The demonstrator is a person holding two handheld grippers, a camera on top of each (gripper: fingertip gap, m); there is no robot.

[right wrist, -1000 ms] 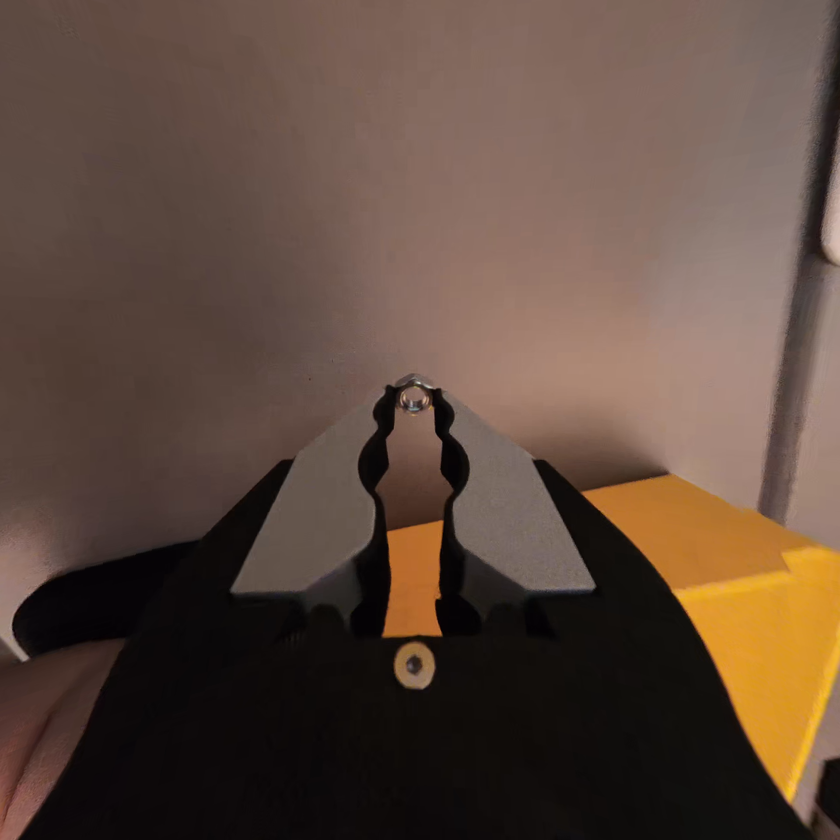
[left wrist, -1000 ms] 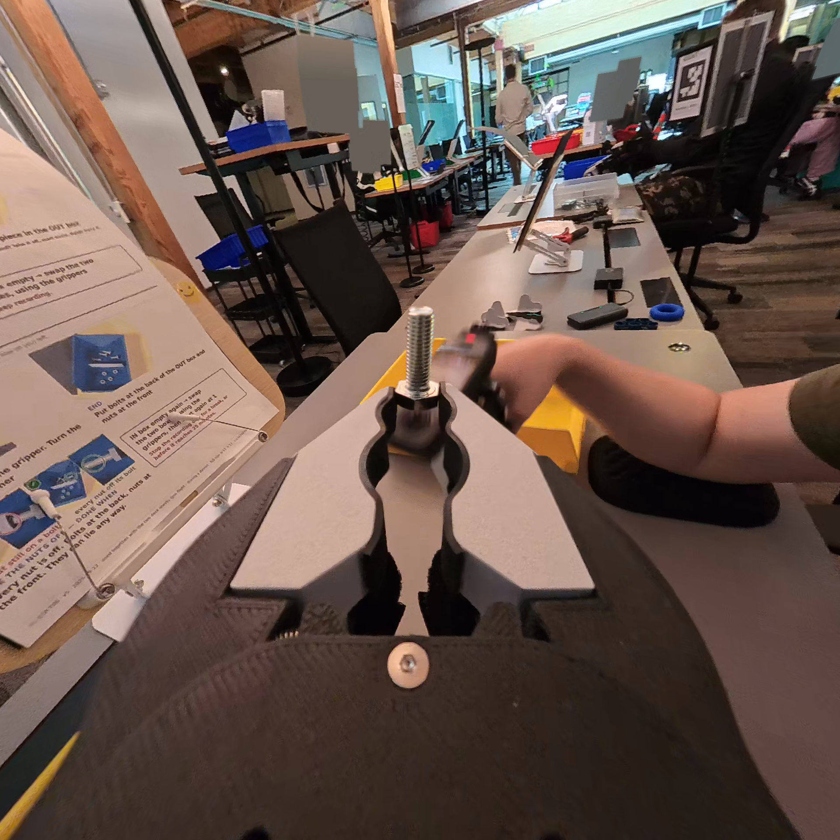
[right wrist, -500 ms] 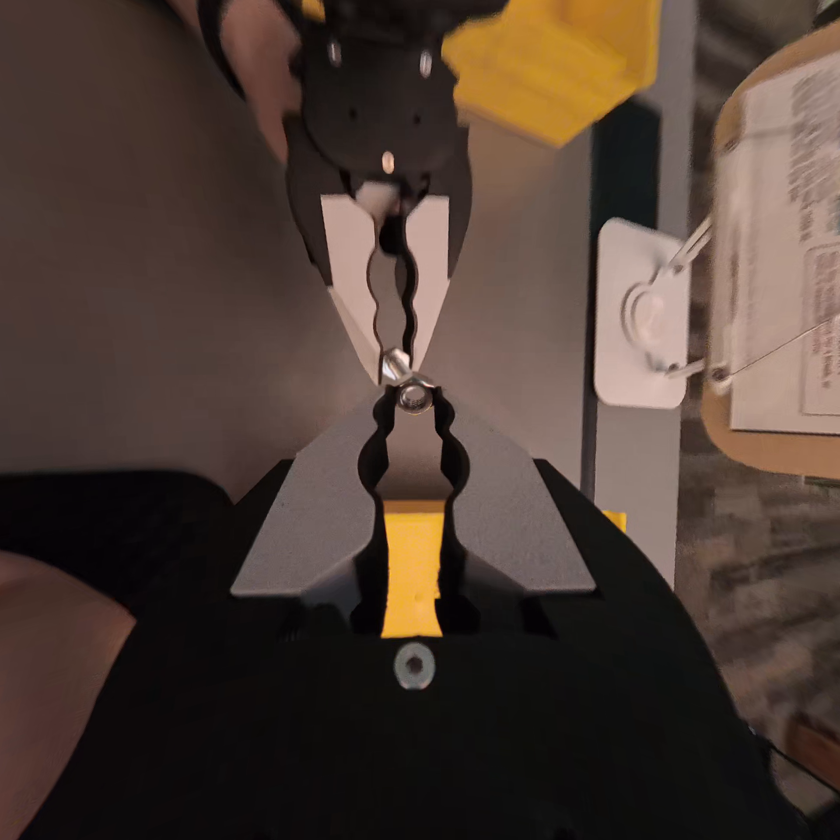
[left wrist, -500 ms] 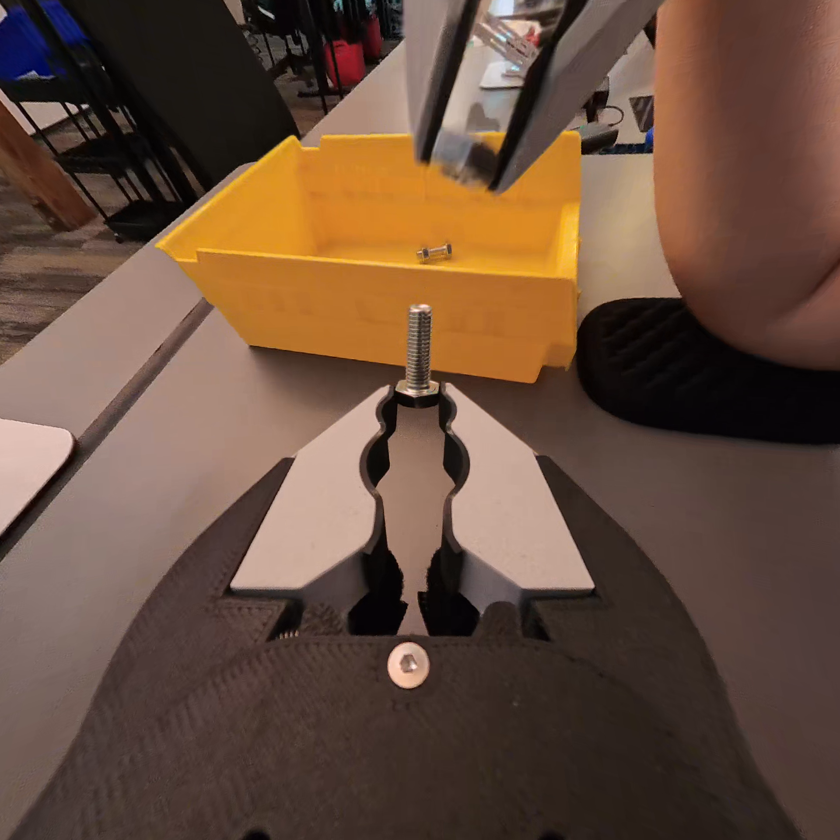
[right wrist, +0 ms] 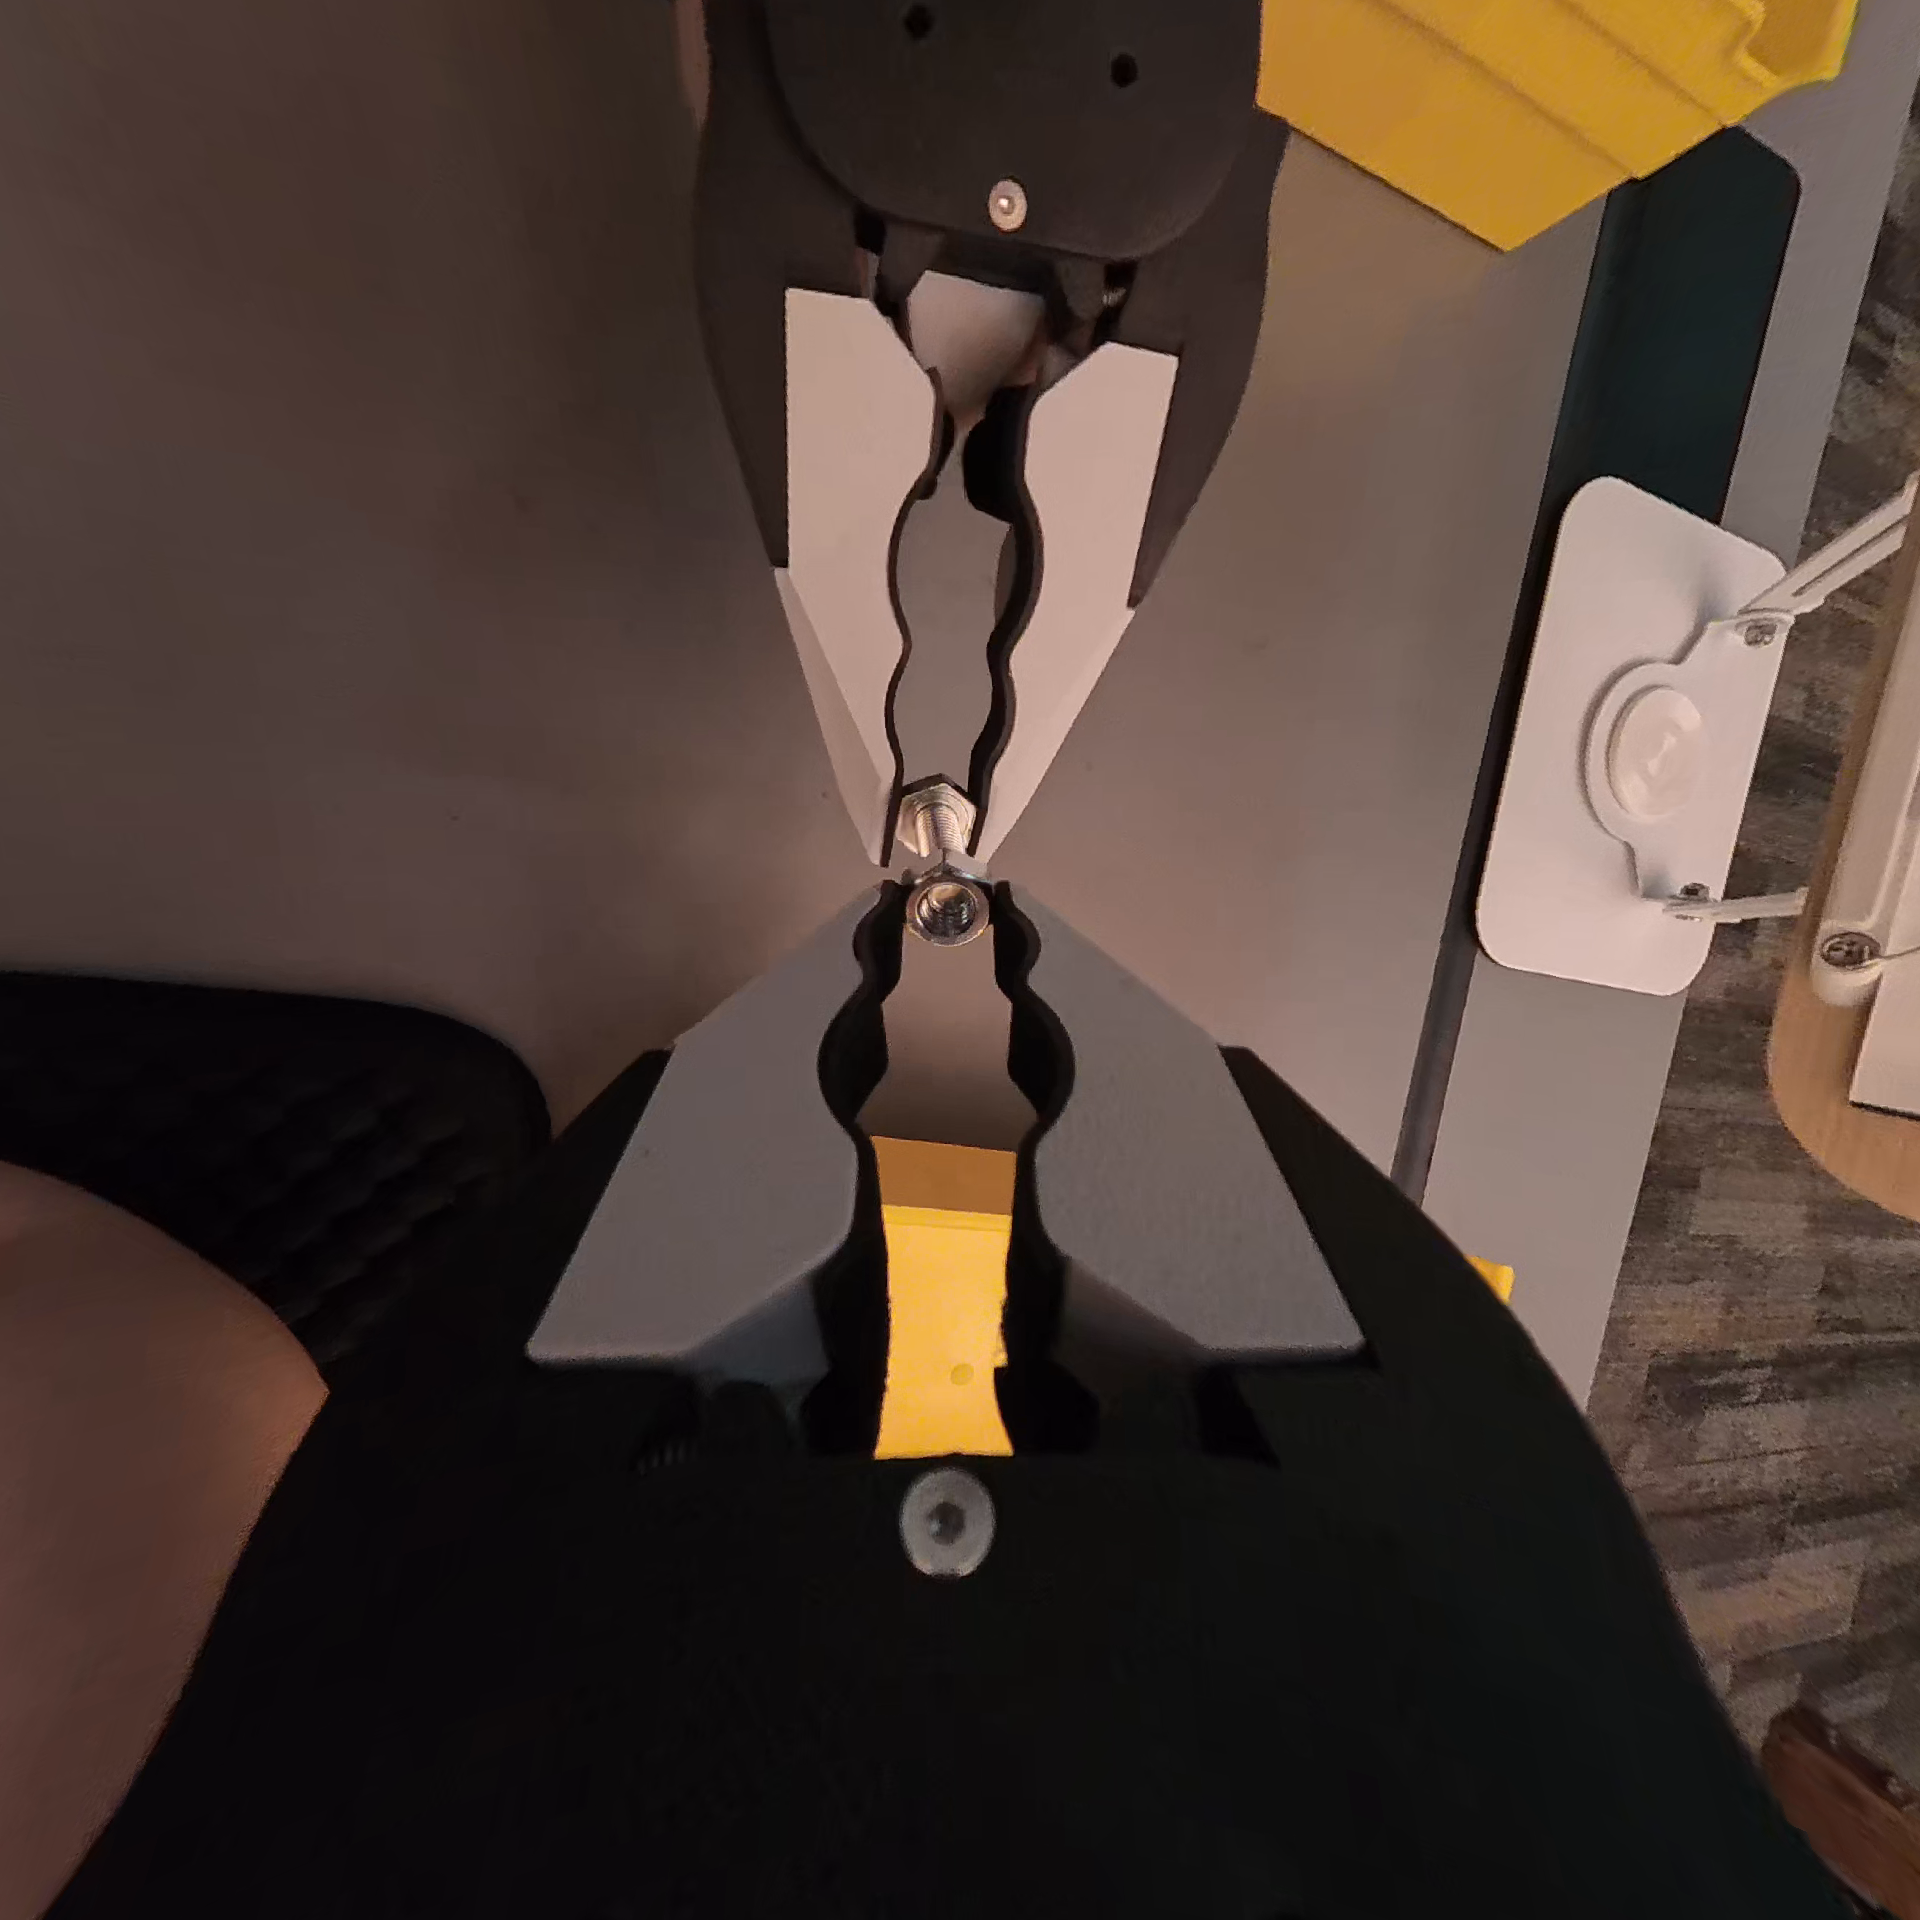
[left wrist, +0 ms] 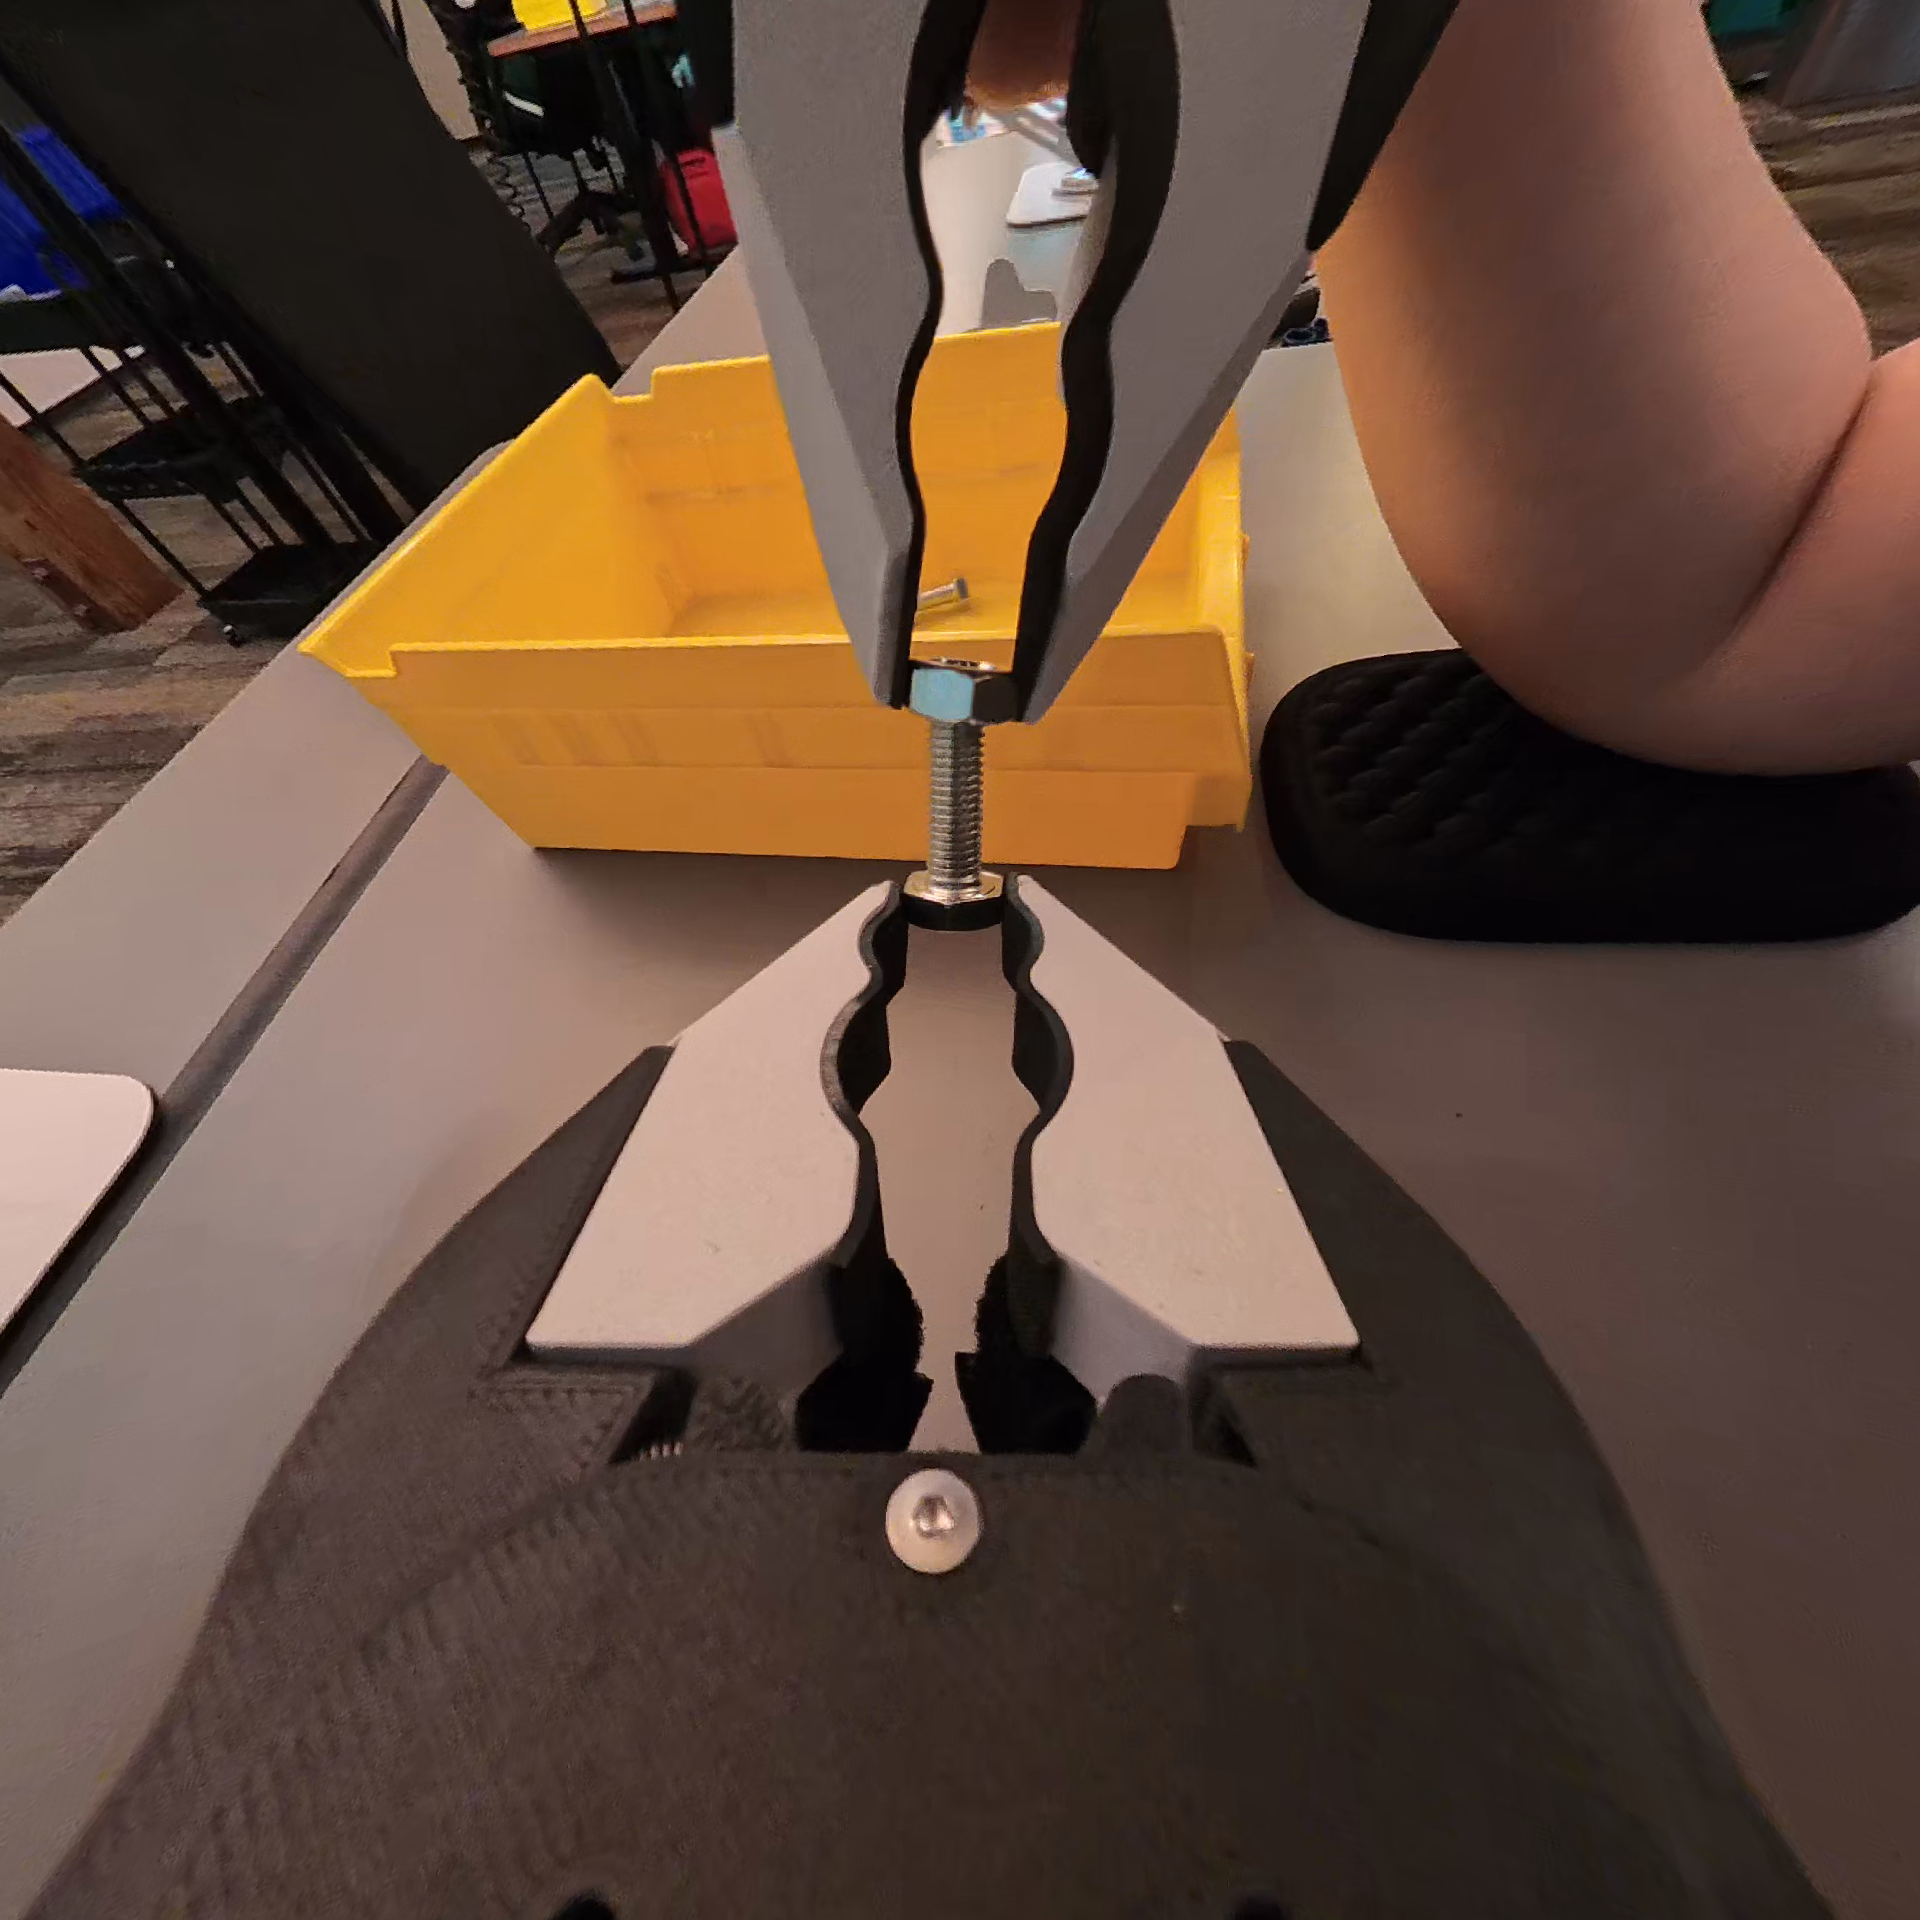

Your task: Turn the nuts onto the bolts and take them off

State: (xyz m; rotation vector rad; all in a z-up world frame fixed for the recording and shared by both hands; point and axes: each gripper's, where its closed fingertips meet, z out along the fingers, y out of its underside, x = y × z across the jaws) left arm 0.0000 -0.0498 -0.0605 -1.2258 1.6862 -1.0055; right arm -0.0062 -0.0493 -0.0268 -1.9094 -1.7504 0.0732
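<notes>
My left gripper (left wrist: 951,914) is shut on the hex head of a silver bolt (left wrist: 952,800), whose threaded shank points straight up. My right gripper (left wrist: 958,698) comes down from above and is shut on a silver nut (left wrist: 958,696) that sits at the tip of the shank. In the right wrist view my right gripper (right wrist: 943,920) holds the nut (right wrist: 943,921) with its threaded hole facing the camera. Just beyond it stands the bolt (right wrist: 935,826) in the left gripper (right wrist: 935,821). Whether the threads have caught I cannot tell.
A yellow bin (left wrist: 665,675) stands behind the grippers with one bolt (left wrist: 940,597) lying in it. A black wrist pad (left wrist: 1558,800) lies to the right under a person's forearm (left wrist: 1579,416). A white stand base (right wrist: 1600,748) sits at the grey table's edge. Less than 4 cm separates the two grippers' tips.
My right gripper with the nut has come down from above the bin onto the tip of the bolt. The left gripper has kept the bolt upright and steadied over the table.
</notes>
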